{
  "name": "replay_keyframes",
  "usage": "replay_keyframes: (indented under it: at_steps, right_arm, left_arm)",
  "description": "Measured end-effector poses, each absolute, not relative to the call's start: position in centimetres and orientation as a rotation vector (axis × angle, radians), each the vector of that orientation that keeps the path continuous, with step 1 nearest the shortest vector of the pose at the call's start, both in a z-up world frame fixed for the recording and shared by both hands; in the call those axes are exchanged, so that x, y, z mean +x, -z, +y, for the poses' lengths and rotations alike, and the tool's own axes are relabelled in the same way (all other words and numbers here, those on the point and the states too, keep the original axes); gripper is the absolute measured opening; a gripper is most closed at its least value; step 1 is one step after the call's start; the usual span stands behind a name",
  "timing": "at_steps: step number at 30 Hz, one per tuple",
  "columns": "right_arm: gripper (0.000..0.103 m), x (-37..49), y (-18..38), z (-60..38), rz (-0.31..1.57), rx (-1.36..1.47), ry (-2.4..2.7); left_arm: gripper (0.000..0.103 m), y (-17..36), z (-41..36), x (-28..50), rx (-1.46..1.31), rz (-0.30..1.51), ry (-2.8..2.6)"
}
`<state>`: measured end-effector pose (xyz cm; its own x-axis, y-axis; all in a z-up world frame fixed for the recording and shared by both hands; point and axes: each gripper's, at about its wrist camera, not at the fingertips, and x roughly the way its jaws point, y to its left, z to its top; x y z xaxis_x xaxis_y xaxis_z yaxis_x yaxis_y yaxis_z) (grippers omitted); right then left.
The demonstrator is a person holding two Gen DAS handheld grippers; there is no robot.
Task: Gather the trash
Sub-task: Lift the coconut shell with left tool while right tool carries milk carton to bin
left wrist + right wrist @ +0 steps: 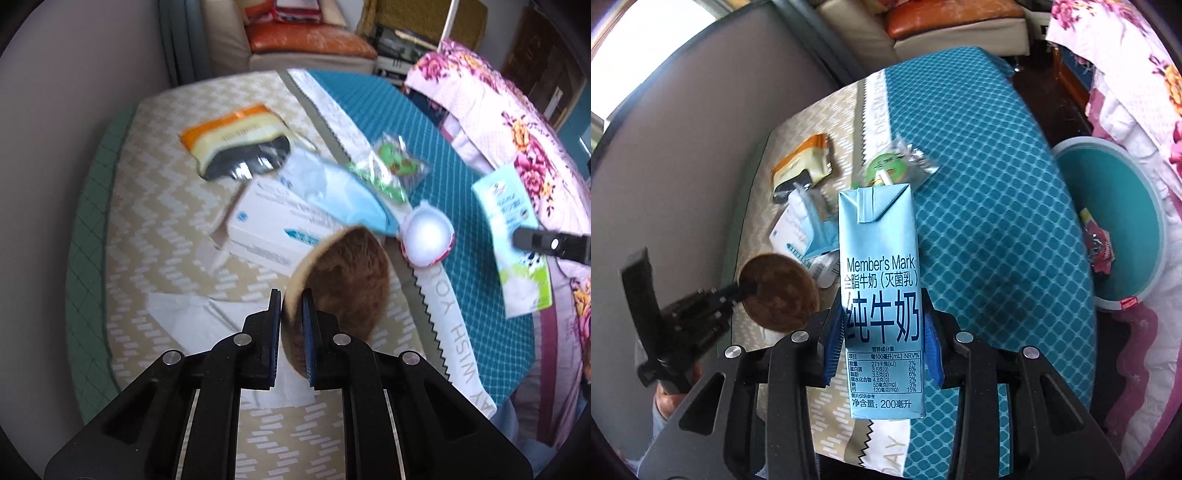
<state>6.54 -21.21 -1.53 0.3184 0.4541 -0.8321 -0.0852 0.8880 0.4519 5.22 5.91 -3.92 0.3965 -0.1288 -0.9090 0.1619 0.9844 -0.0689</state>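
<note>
My left gripper point(291, 332) is shut on the rim of a brown coconut shell half point(343, 284) and holds it above the table; it also shows in the right wrist view point(779, 291). My right gripper point(882, 339) is shut on a light blue milk carton point(879, 295), held upright above the table; the carton also shows in the left wrist view point(513, 236). On the table lie an orange and black wrapper point(240, 140), a white box point(269, 229), a blue mask packet point(340, 192), a green snack wrapper point(395, 166) and a white cup point(428, 236).
A teal bin point(1115, 221) with some wrappers inside stands to the right of the table. A white tissue point(195, 314) lies under the left gripper. A floral cloth point(517, 122) is at the right. A sofa point(295, 40) stands behind the table.
</note>
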Motion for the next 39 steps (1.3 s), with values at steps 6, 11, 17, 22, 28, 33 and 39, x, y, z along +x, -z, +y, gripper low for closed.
replay_keyframes:
  at_steps: [6, 11, 17, 22, 28, 33, 39]
  right_arm:
    - [0.035, 6.4, 1.8, -23.1, 1.206, 0.391, -0.36]
    - [0.035, 6.6, 2.8, -23.7, 1.217, 0.404, -0.351]
    - [0.035, 6.8, 3.6, -24.2, 1.222, 0.42, -0.342]
    - [0.035, 6.8, 3.8, -24.8, 1.212, 0.434, -0.34]
    - [0.035, 6.9, 3.8, -26.7, 1.187, 0.474, -0.328]
    - [0.035, 6.9, 4.1, -28.2, 1.177, 0.505, -0.322]
    - [0.035, 6.8, 4.7, -29.4, 1.18, 0.524, -0.319]
  left_arm:
    - [0.023, 6.9, 5.6, 6.3, 0.03, 1.231, 0.178]
    - [0.061, 8.2, 5.9, 6.9, -0.015, 1.258, 0.179]
    - [0.027, 7.9, 5.0, 7.0, 0.023, 1.221, 0.15]
    - [0.009, 5.6, 3.2, 6.3, 0.074, 1.153, 0.133]
    - [0.008, 2.6, 1.9, 5.8, 0.093, 1.101, 0.139]
    - [0.007, 2.9, 0.6, 6.4, 0.144, 1.116, 0.143]
    - [0.007, 3.7, 1.1, 6.1, 0.118, 1.156, 0.148]
